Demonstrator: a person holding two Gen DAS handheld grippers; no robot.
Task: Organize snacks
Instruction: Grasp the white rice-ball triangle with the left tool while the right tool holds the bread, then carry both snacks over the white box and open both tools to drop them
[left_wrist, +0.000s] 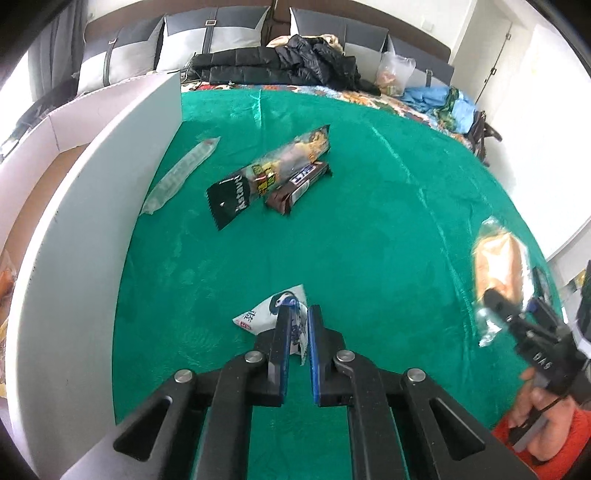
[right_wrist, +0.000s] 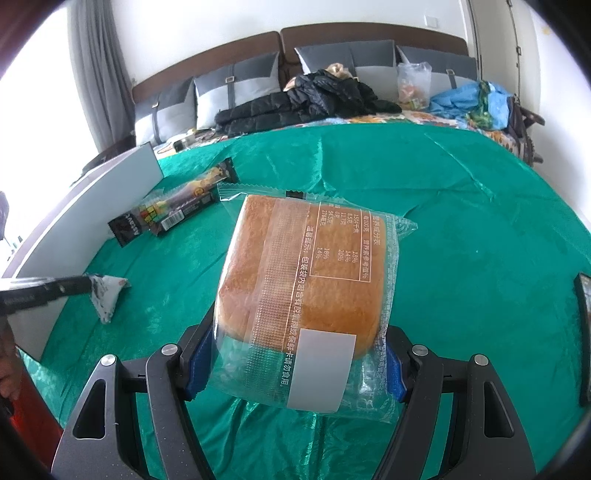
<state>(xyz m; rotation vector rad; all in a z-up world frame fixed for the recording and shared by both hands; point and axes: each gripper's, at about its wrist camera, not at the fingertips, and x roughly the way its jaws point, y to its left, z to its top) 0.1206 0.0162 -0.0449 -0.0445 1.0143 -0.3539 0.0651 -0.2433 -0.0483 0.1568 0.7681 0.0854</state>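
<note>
Left gripper (left_wrist: 298, 325), lower centre, pinches a light, limp white sachet (left_wrist: 264, 314) by its edge; right gripper (right_wrist: 295, 363) clamps the soft, crushable bagged bread (right_wrist: 306, 266) at its base.

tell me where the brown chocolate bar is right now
In the left wrist view the brown chocolate bar lies mid-cloth on the green cloth, touching the right edge of the long black snack pack.
</note>
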